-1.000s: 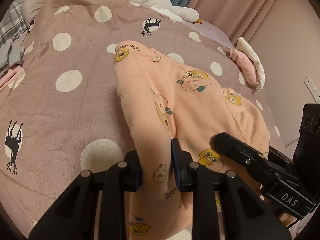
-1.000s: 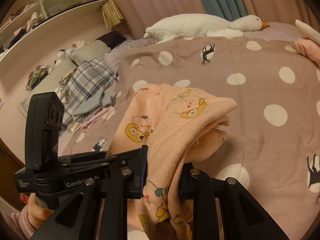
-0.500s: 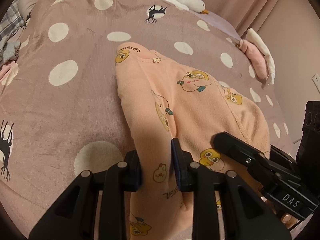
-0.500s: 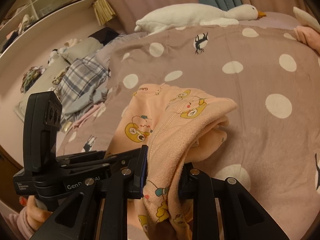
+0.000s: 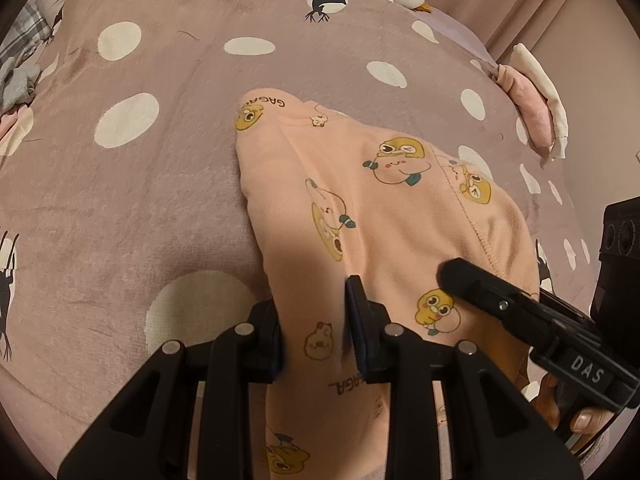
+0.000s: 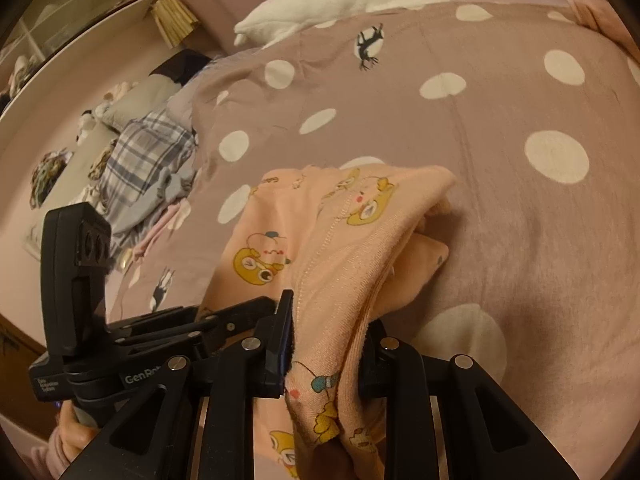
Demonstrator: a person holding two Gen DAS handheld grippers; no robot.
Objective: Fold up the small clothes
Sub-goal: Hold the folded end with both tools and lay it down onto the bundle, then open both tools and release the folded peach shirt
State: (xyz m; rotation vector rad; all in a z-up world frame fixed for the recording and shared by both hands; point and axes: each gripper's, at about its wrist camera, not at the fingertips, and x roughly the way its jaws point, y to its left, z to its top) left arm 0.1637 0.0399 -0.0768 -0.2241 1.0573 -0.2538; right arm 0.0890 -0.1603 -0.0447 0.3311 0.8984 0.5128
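Pinching a fold of the peach garment [image 5: 384, 208] between its two black pads, the left gripper [image 5: 314, 328] has the cloth running up through its narrow gap; the jaws have just been opening a little, yet fabric fills the space between them and both pads press on it. The garment (printed with small yellow cartoon animals and the word GAGA) stretches away from this gripper, its far edge lying on the polka-dot bedspread [image 5: 132, 200].

Seen from the right wrist, the right gripper [image 6: 328, 344] is clamped on a bunched, ribbed edge of the same garment [image 6: 344, 240], which drapes over and between its pads and hangs down below them. Its jaws stand narrow, closed on the thick wad of cloth. The garment's folded layers sag toward the bedspread [image 6: 520, 240] just beyond the fingertips.

Each gripper shows in the other's view: the right one enters the left wrist picture from the lower right, resting over the cloth, with part of a hand [image 5: 576, 408] under it; the left one sits at the lower left of the right wrist picture.

A white plush goose [image 6: 360, 0] lies at the far end of the bed, and a plaid cloth [image 6: 140, 160] is heaped at its left side.
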